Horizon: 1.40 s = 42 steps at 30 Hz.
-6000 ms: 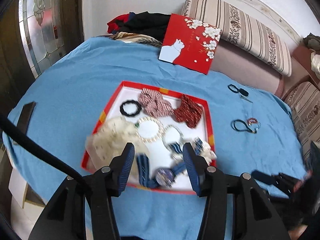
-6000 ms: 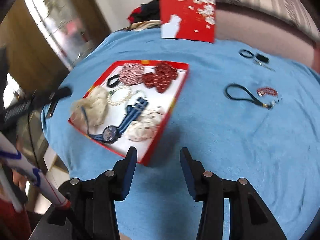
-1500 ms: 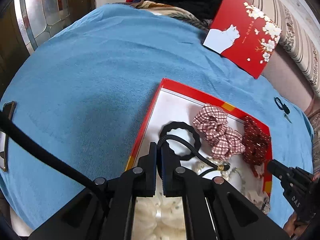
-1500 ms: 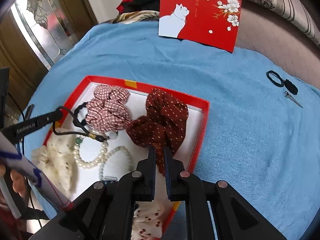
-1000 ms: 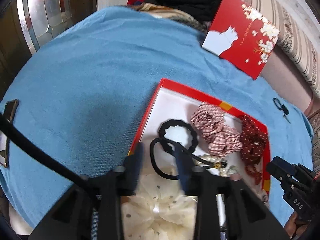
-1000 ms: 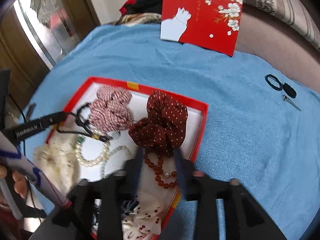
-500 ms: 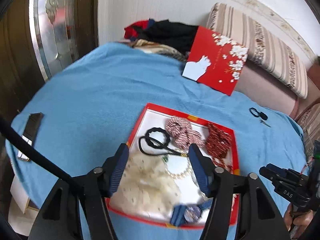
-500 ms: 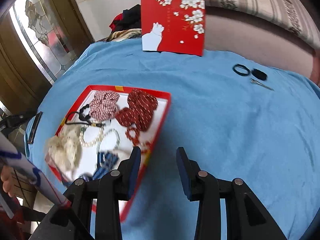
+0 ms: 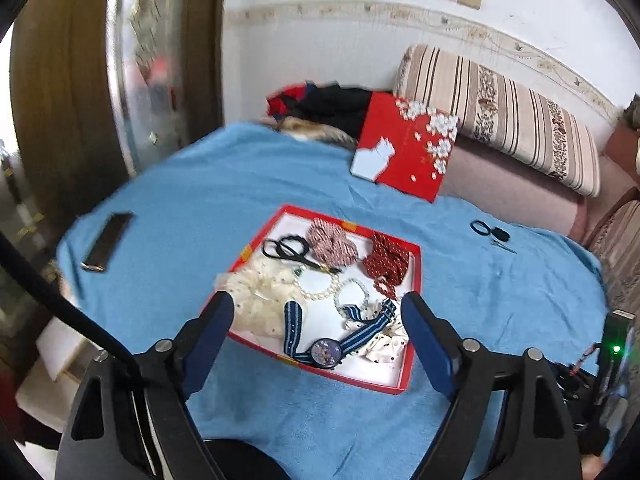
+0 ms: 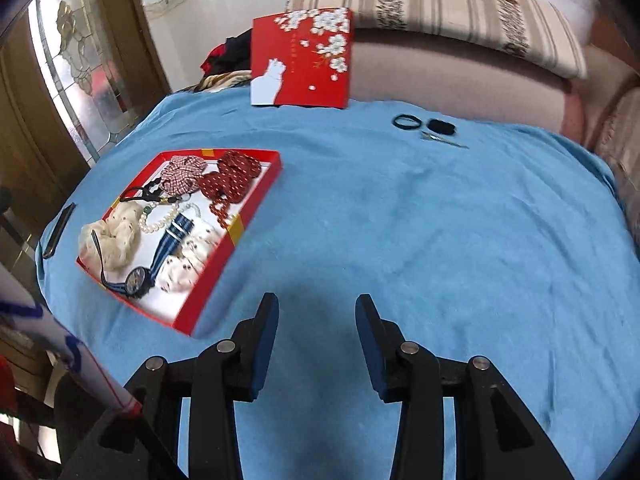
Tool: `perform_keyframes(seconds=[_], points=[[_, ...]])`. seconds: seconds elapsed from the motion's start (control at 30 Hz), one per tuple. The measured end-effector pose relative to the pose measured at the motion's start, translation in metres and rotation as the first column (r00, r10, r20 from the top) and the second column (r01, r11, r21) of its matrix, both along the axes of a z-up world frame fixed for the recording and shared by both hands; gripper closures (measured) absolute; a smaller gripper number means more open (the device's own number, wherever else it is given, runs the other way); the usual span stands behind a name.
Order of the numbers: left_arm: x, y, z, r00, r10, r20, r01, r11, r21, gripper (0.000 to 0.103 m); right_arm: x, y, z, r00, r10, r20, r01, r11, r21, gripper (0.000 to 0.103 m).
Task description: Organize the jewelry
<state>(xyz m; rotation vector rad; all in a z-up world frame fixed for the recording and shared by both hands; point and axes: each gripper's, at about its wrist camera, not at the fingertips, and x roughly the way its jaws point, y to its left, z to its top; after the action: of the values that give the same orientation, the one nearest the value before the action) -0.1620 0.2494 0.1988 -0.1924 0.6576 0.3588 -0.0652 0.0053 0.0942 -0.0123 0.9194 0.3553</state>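
A red tray (image 9: 415, 276) (image 10: 256, 204) with a white floor lies on the blue cloth. In it are a checked scrunchie (image 9: 330, 240), a dark red dotted scrunchie (image 9: 387, 260), a black cord loop (image 9: 280, 250), a pearl bracelet (image 9: 320, 290), a red bead bracelet (image 10: 220, 210), a cream scrunchie (image 9: 260, 292) and a blue striped watch (image 9: 326, 350) (image 10: 138, 278). My left gripper (image 9: 316, 308) is open and empty, raised above the tray's near edge. My right gripper (image 10: 316, 304) is open and empty over bare cloth, right of the tray.
A red lid with a white cat (image 9: 404, 152) (image 10: 302, 58) leans at the table's far edge. A black hair tie, a black clip and a pin (image 10: 426, 126) lie far right. A dark phone (image 9: 107, 240) lies far left. A striped sofa stands behind.
Both grippers let go of their pieces into the tray, opened wide, and have pulled back and up. The black cord and red beads now lie in the tray.
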Motion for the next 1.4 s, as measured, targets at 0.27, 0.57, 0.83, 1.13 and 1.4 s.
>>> perform_keyframes(seconds=[0.27,0.57,0.83,1.13,1.4], points=[[-0.027,-0.054,0.02,0.993,0.06,0.098,-0.082,0.968,0.238,0.004,-0.023,-0.029,0.003,0.999,-0.041,0.017,0.04,0.998,0.046,0.057],[-0.042,-0.081,0.034,0.985,0.004,0.173,-0.043,0.973,0.228,0.002,-0.04,-0.043,0.004,0.996,-0.079,0.035,0.077,0.996,0.051,0.055],[-0.042,-0.082,0.028,0.994,-0.05,0.094,0.036,0.989,0.145,0.002,-0.053,-0.049,0.011,0.993,-0.116,0.037,0.115,0.993,0.034,0.054],[-0.046,-0.05,0.002,0.998,0.029,0.054,-0.034,0.995,0.093,0.002,-0.044,0.0,0.033,0.994,-0.07,0.079,0.073,0.997,-0.028,0.049],[-0.051,-0.018,-0.008,0.994,0.093,0.051,-0.096,0.992,0.077,0.002,-0.041,0.048,0.015,1.0,-0.019,0.023,0.021,0.997,-0.069,0.049]])
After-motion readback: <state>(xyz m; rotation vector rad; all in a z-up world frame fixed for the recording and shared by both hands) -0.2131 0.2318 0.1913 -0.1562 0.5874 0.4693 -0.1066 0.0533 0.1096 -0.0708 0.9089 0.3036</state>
